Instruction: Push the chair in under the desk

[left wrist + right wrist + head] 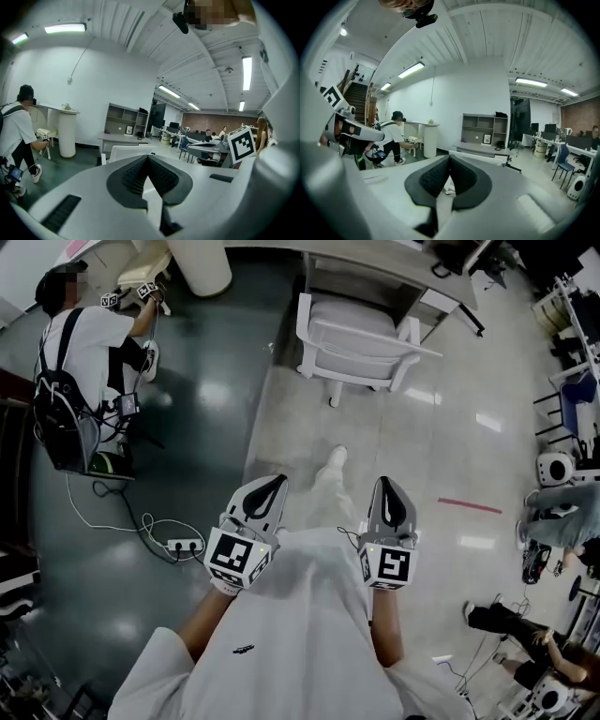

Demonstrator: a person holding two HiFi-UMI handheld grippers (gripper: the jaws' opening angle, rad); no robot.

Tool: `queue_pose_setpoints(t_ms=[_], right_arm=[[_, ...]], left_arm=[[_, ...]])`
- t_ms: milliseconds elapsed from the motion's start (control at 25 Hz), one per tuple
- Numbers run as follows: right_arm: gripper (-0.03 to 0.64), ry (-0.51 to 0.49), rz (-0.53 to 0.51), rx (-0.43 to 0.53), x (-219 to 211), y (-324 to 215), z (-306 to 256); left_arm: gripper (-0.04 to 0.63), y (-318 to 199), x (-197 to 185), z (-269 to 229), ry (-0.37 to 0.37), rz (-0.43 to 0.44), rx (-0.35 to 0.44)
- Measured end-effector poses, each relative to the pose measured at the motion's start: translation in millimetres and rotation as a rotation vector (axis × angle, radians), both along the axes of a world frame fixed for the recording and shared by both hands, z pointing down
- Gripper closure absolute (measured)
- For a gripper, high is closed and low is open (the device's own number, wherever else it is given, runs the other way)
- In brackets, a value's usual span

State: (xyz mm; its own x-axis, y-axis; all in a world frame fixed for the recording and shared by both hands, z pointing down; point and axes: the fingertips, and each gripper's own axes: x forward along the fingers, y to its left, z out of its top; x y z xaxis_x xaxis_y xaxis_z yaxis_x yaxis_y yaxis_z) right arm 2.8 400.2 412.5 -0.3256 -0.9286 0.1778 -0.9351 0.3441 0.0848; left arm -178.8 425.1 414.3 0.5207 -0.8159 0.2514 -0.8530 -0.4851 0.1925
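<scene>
Facing one white chair at one desk, both the left gripper and right gripper are closed, empty.

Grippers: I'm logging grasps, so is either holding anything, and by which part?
Nothing is held. The left gripper and right gripper are both shut and empty; the chair stands ahead, untouched.

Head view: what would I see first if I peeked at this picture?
Probably the two white grippers low in the middle, the left gripper and the right gripper, both shut and holding nothing, each with a square-marker cube. Straight ahead of them a white chair stands on the shiny floor in front of the desk. At the upper left is a person in a white shirt.
</scene>
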Motion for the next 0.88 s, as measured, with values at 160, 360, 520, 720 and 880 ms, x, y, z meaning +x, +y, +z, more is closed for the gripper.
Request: queue_pose_setpoints(t_ms=[160, 360, 520, 720, 880], right_arm=[[0.604, -0.009, 0.011, 0.007, 21, -78, 2], [0.604, -0.030, -0.002, 0.001, 62, -187, -12], [0.604, -0.045, -0.024, -0.002, 88, -278, -24], [0.604, -0.054, -0.075, 0.001, 100, -343, -25], [0.604, -0.075, -0.079, -0.009, 109, -377, -20]], left_arm=[[0.589, -75, 16, 10, -0.034, 0.000, -0.022], [0.589, -182, 61, -7, -0.076, 0.034, -0.024], [0.588, -273, 91, -24, -0.098, 0.031, -0.016], [0.589, -335, 121, -25, -0.141, 0.039, -0.024], [0.588, -362, 133, -25, -0.165, 0.035, -0.025]])
